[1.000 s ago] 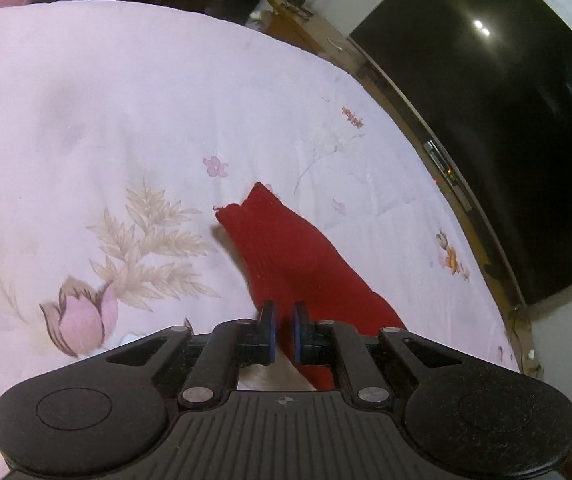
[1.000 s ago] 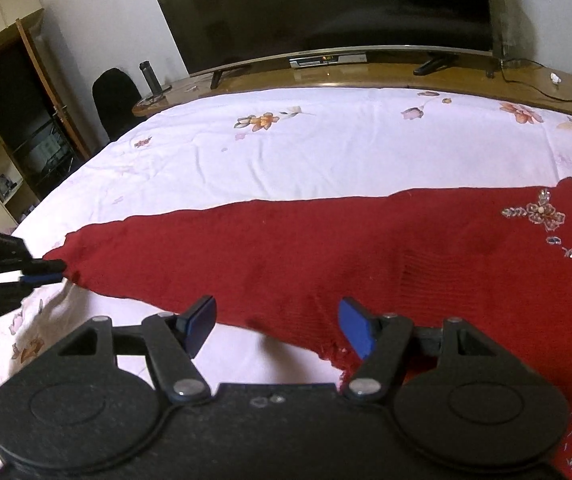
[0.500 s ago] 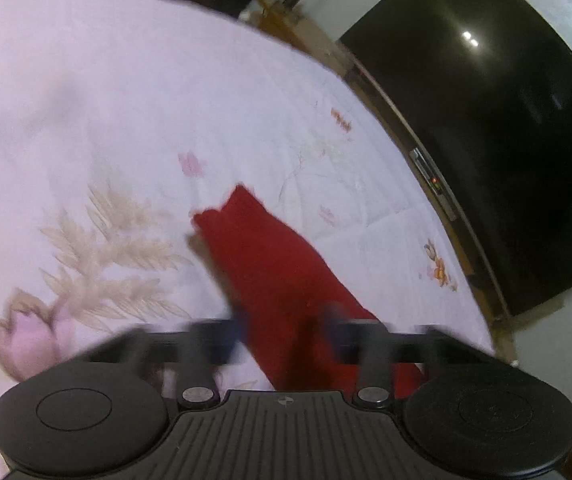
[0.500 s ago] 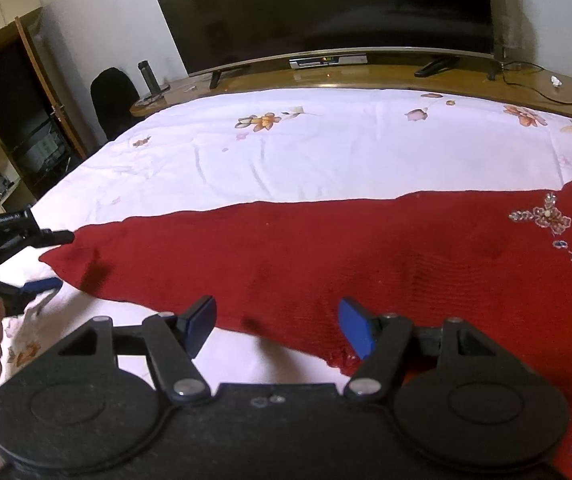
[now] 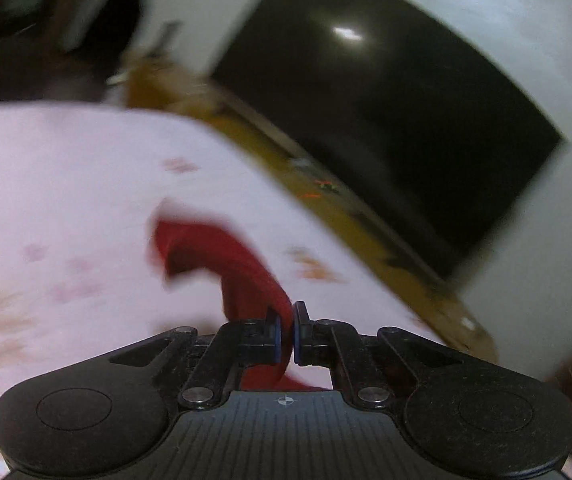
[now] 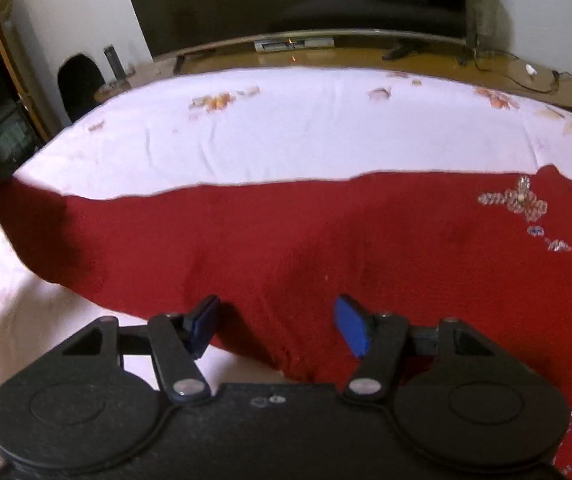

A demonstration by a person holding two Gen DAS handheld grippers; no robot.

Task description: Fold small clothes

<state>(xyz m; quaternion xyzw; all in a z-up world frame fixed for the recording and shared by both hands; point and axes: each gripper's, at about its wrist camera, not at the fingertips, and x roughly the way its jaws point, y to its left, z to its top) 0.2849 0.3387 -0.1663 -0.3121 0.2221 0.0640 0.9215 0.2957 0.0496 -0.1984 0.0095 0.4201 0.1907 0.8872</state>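
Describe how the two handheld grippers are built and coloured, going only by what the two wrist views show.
Both match. The left gripper and right gripper have matte black bodies with two round discs, silver pivot rivets on black linkage arms, and blue pads on the fingertips. The left's body is ribbed with a small crosshair mark. No cables or sleeves show.

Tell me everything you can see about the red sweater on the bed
The red sweater is a knit garment spread across the white floral bedspread. Clear bead decoration sits on its body. One long sleeve stretches out sideways; its end is pinched in the shut left gripper and raised off the bed, the cuff drooping. The right gripper hovers over the lower hem with its jaws closing, the pads not yet pressing the knit.
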